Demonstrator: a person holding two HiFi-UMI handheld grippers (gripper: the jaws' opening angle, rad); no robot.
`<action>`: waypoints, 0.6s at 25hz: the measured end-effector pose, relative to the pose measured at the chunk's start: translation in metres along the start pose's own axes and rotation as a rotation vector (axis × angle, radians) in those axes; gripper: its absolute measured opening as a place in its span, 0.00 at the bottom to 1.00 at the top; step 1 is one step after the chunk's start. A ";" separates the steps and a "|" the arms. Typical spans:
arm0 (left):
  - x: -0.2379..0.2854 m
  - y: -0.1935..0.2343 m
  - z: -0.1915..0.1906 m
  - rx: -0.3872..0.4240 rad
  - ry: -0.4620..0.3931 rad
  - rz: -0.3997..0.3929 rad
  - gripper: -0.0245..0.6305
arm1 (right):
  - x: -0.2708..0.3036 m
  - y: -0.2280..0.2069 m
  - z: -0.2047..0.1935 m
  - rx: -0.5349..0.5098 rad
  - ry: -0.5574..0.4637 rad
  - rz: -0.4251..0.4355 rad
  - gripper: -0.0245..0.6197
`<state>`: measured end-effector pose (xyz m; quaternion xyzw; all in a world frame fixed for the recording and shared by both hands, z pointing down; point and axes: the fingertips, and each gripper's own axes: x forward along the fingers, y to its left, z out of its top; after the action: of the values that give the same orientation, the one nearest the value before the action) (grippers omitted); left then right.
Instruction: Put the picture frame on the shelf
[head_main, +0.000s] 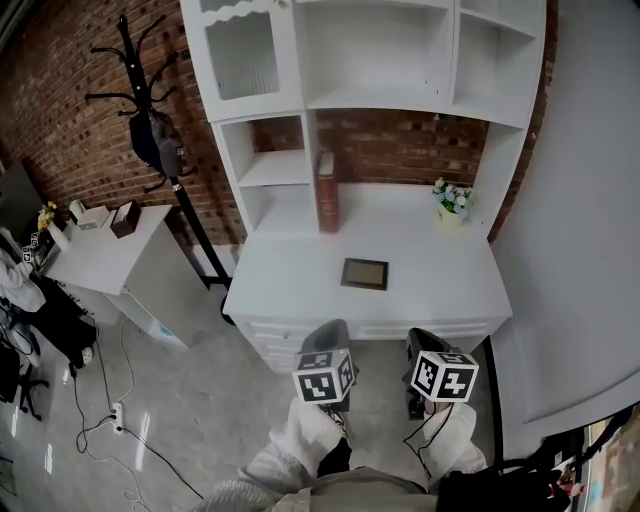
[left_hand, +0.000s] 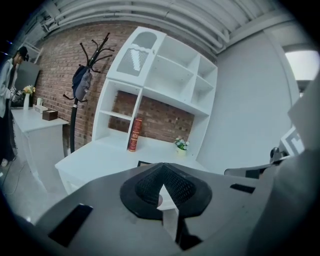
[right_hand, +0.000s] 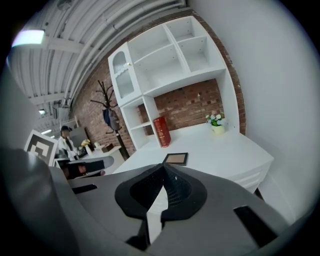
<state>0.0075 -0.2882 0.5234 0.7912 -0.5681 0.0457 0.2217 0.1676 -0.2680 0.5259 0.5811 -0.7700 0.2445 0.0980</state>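
Left claw, right claw both closed, picture frame flat on desk

Head view: taken from high above and behind both grippers, facing forward and steeply down. The table is seen whole and the shelf is cut off at the top, both well ahead of the left gripper and right gripper.

Left gripper view: taken low along the jaws, about level with the table top, facing ahead to the shelf.

Right gripper view: set likewise, from further right.

Shared by all three: table top, shelf, red book, picture frame, flower pot.

The opposite gripper is caught at each gripper view's inner edge.
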 end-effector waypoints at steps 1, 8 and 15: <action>0.010 0.003 0.006 0.003 -0.001 -0.005 0.05 | 0.010 -0.001 0.006 -0.021 0.006 -0.015 0.07; 0.080 0.037 0.062 -0.001 -0.017 -0.030 0.05 | 0.082 0.008 0.066 -0.006 -0.020 0.004 0.07; 0.139 0.066 0.091 0.004 0.000 -0.055 0.05 | 0.145 0.012 0.098 0.009 -0.029 -0.008 0.07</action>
<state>-0.0212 -0.4638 0.5069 0.8069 -0.5461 0.0408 0.2215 0.1252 -0.4364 0.5014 0.5880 -0.7680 0.2393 0.0852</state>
